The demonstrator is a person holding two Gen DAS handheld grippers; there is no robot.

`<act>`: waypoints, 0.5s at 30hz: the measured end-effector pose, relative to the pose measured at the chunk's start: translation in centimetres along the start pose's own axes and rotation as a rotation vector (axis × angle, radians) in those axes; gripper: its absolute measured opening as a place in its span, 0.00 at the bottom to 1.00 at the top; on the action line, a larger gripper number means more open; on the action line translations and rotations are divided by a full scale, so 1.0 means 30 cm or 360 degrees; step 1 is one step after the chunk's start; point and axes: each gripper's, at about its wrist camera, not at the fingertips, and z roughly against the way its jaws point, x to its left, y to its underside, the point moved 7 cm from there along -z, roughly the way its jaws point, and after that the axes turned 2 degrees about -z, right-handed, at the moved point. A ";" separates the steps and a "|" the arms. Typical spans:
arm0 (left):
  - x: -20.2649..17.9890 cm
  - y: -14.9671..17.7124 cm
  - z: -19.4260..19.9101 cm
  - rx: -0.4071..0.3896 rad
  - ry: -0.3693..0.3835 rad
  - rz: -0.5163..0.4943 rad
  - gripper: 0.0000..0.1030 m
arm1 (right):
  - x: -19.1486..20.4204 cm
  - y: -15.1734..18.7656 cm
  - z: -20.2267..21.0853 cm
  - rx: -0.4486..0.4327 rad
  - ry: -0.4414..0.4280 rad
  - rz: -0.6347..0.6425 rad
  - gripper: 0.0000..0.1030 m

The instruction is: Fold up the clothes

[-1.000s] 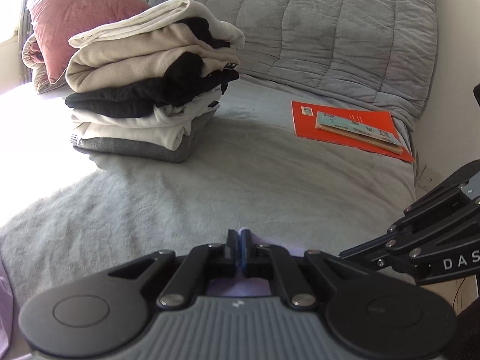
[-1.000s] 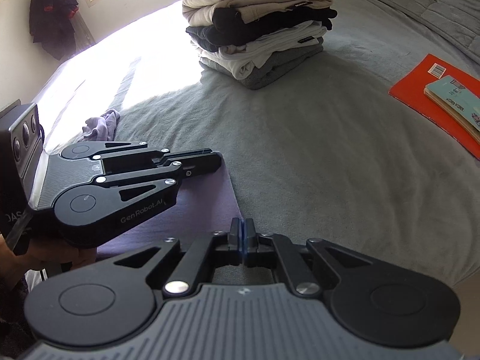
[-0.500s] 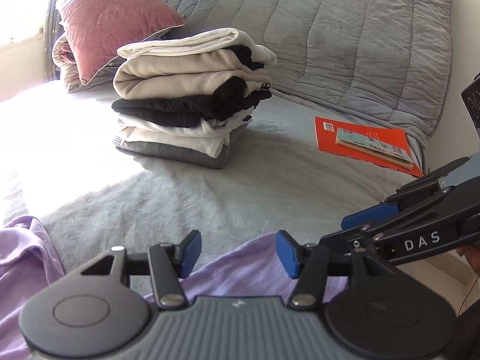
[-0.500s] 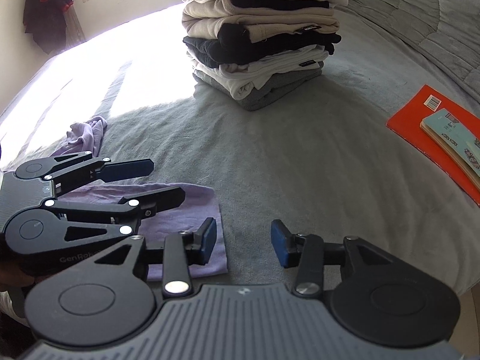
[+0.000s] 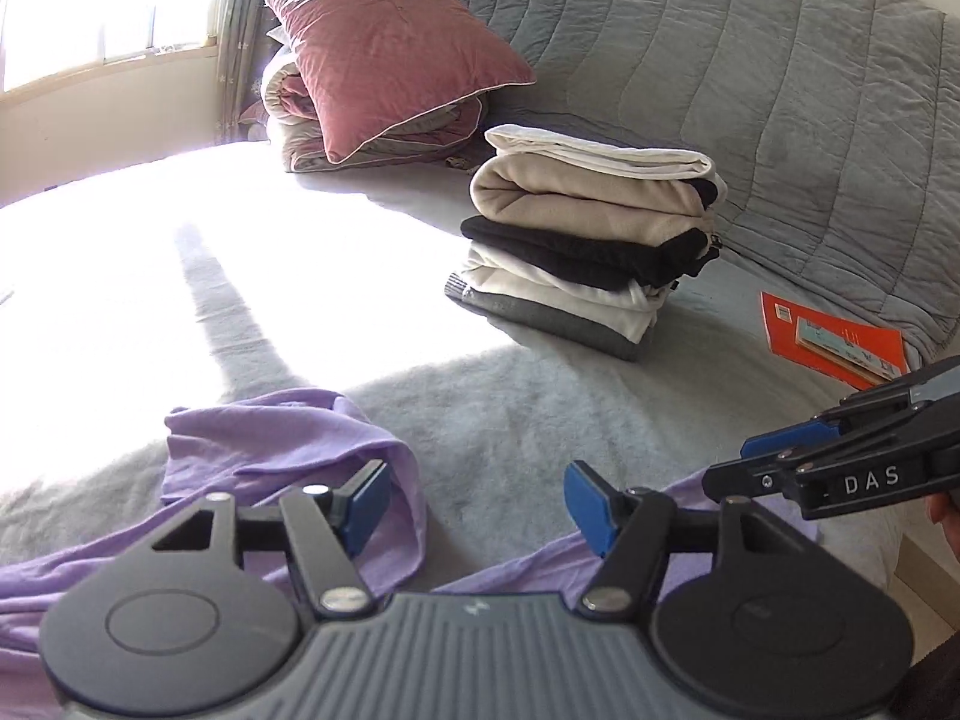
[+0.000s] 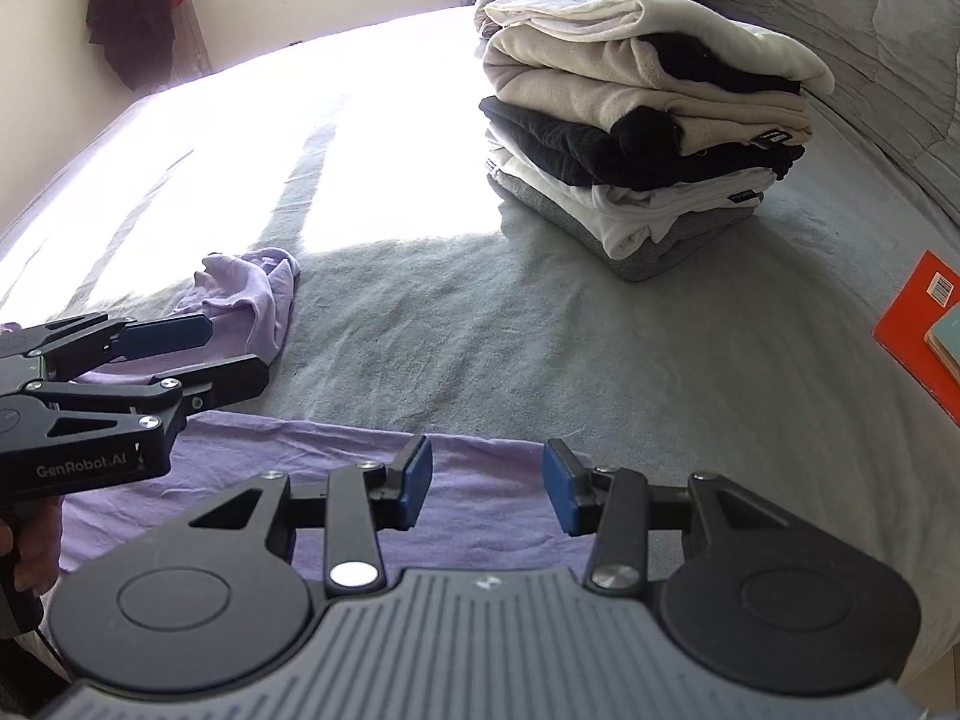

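On the bed [image 6: 540, 330], lilac shirt's [image 6: 480, 498] folded edge, bare blanket beyond

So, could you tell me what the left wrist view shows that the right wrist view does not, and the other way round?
Only the left wrist view shows the window and the whole pink pillow. Only the right wrist view shows dark clothing hanging on the wall and a hand holding the left gripper. Both show the stack of folded clothes, the purple garment spread on the bed, the orange book, and the right gripper; both grippers are open and empty.
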 end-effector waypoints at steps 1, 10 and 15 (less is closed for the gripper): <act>0.027 0.001 0.014 -0.0004 -0.0023 0.0009 0.65 | 0.022 -0.008 -0.005 0.0001 -0.0011 0.0012 0.45; 0.247 0.022 0.119 -0.0018 -0.0257 0.0061 0.68 | 0.250 -0.091 -0.063 0.0023 -0.0130 0.0107 0.49; 0.360 0.034 0.171 -0.0010 -0.0375 0.0089 0.68 | 0.371 -0.122 -0.095 0.0033 -0.0178 0.0167 0.50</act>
